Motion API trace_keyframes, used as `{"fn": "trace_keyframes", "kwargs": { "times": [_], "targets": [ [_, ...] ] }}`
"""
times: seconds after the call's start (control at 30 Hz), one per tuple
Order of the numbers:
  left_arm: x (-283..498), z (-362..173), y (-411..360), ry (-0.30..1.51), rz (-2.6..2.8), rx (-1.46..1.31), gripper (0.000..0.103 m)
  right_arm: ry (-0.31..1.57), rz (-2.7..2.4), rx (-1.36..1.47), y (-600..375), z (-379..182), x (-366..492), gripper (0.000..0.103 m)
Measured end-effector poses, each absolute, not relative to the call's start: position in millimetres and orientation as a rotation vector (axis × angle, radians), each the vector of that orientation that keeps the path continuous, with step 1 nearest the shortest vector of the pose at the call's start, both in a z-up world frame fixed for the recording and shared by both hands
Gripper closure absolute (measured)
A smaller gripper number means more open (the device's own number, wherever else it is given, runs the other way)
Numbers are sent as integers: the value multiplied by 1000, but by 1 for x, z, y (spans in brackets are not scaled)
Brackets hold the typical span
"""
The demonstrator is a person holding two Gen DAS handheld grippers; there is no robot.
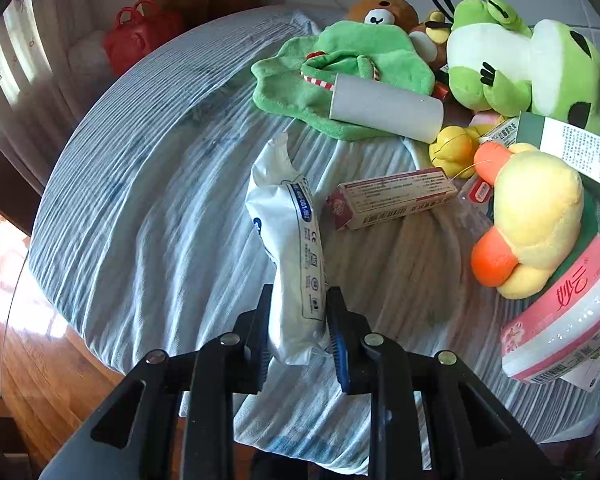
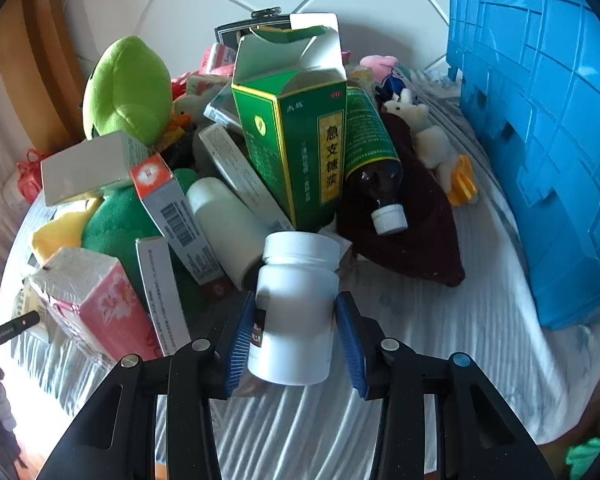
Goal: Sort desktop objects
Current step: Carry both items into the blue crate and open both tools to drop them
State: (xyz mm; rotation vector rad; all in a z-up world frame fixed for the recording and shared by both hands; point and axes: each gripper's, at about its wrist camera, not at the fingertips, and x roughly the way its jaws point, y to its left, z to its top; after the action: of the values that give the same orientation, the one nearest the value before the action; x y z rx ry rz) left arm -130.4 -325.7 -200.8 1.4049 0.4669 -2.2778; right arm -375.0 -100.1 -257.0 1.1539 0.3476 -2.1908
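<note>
A striped cloth (image 1: 148, 216) covers the round wooden bench (image 1: 40, 364), and the things to sort lie heaped on it. Largest is the blue crate (image 2: 540, 152), standing along the cloth's right edge in the right wrist view. Next come the soft toys at the far edge: a green frog plush (image 1: 500, 60), a yellow duck plush (image 1: 536, 216) nearer the right side, and a flat green toy (image 1: 340, 68) with a white cardboard tube (image 1: 384, 106) lying across it. An opened green medicine box (image 2: 296, 136) stands upright in the middle of the pile, with a brown bottle (image 2: 374, 160) lying tipped against its right side, cap toward the camera. A red and white carton (image 1: 392, 198) lies flat near the cloth's centre. The left claw (image 1: 298, 320) is clamped on the near end of a white plastic packet (image 1: 296, 252), which stretches away toward the middle. The right claw (image 2: 296, 336) grips a white pill bottle (image 2: 296, 312) by its body, its pads pressed on both sides, at the pile's near edge.
</note>
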Motion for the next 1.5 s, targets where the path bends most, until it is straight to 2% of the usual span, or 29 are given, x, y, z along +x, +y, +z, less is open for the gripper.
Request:
{"fn": "trace_keyframes", "kwargs": {
  "times": [0.03, 0.1, 0.17, 0.37, 0.43, 0.47, 0.53, 0.63, 0.7, 0.8, 0.93, 1.2, 1.5],
  "targets": [
    [-129, -204, -328, 474, -2268, 1409, 67, 344, -2184, 1167, -99, -260, -376, 58],
    [-126, -211, -332, 485, -2246, 1423, 50, 335, -2160, 1184, -98, -264, -377, 57],
    [-126, -219, -334, 487, -2216, 1445, 45, 348, -2148, 1204, -97, -270, -378, 56],
    [-129, -205, -335, 401, -2240, 1395, 45, 368, -2133, 1225, -92, -278, -381, 55],
    [-135, -207, -341, 385, -2228, 1410, 45, 382, -2132, 1219, -94, -277, -384, 52],
    [-141, -210, -345, 387, -2216, 1426, 45, 387, -2127, 1222, -95, -278, -385, 46],
    [-147, -219, -352, 405, -2193, 1468, 42, 406, -2126, 1236, -98, -280, -389, 45],
    [-149, -220, -360, 444, -2215, 1485, 42, 416, -2120, 1286, -100, -288, -394, 53],
    [-146, -217, -362, 461, -2245, 1472, 51, 418, -2135, 1293, -100, -289, -394, 55],
    [-138, -202, -362, 425, -2290, 1438, 53, 386, -2132, 1297, -97, -284, -394, 56],
    [-138, -158, -354, 313, -2396, 1323, 53, 398, -2167, 1204, -96, -251, -391, 57],
    [-180, -47, -319, 217, -2721, 1083, 53, 373, -2264, 1003, -100, -158, -397, 57],
    [-253, 69, -174, 74, -3070, 924, 53, 375, -2331, 724, -63, -4, -436, 57]
  ]
}}
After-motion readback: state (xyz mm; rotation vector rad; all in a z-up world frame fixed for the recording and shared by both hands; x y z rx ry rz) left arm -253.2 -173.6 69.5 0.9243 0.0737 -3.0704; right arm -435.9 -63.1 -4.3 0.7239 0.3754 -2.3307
